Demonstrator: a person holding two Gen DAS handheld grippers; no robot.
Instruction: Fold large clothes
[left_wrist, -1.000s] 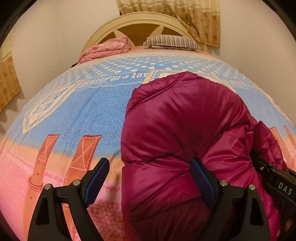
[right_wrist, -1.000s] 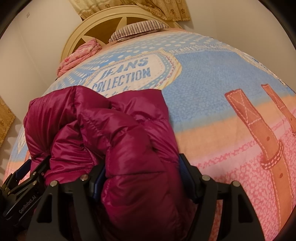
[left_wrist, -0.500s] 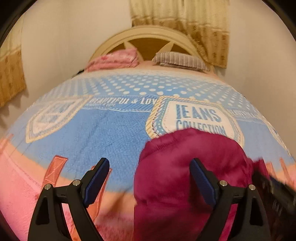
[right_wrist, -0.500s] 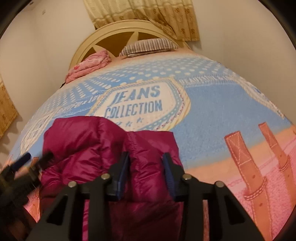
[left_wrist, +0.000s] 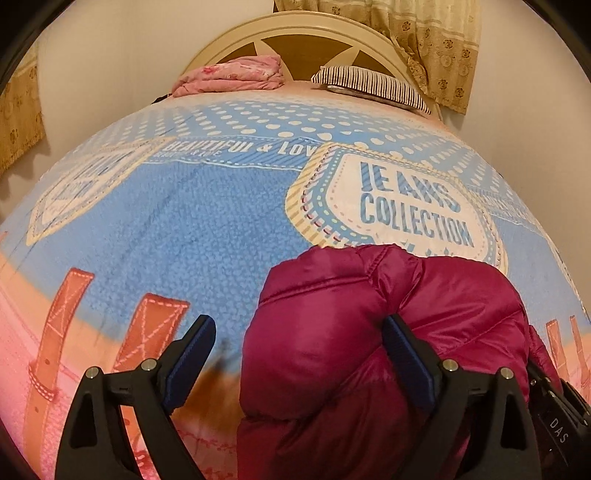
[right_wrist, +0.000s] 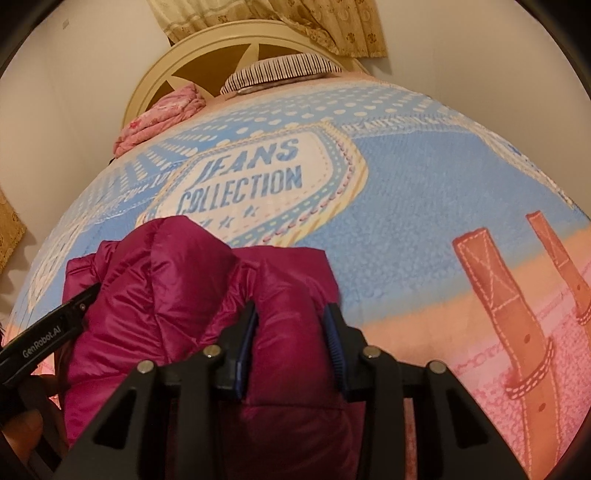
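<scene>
We see a magenta puffer jacket (left_wrist: 388, 332) bunched up on the bed (left_wrist: 203, 229), its far edge just overlapping the "JEANS COLLECTION" badge (right_wrist: 258, 177) printed on the blanket. Left gripper (left_wrist: 299, 365) has its jaws spread wide — the left finger sits over bare blanket beside the jacket, the right finger presses into the jacket's fabric, and part of the bundle lies between them, not pinched. Right gripper (right_wrist: 291, 328) has its jaws drawn in narrow w/ a puffy fold of the jacket squeezed between the blue pads (right_wrist: 245, 343). In the right wrist view, the left tool's black body pokes in on the jacket's left side. Beyond the badge, at the headboard (left_wrist: 295, 40): a pink folded cloth (left_wrist: 236, 75) and a striped pillow (left_wrist: 373, 86) — both well apart from the jacket. Curtain (right_wrist: 295, 22) hangs behind the headboard.
</scene>
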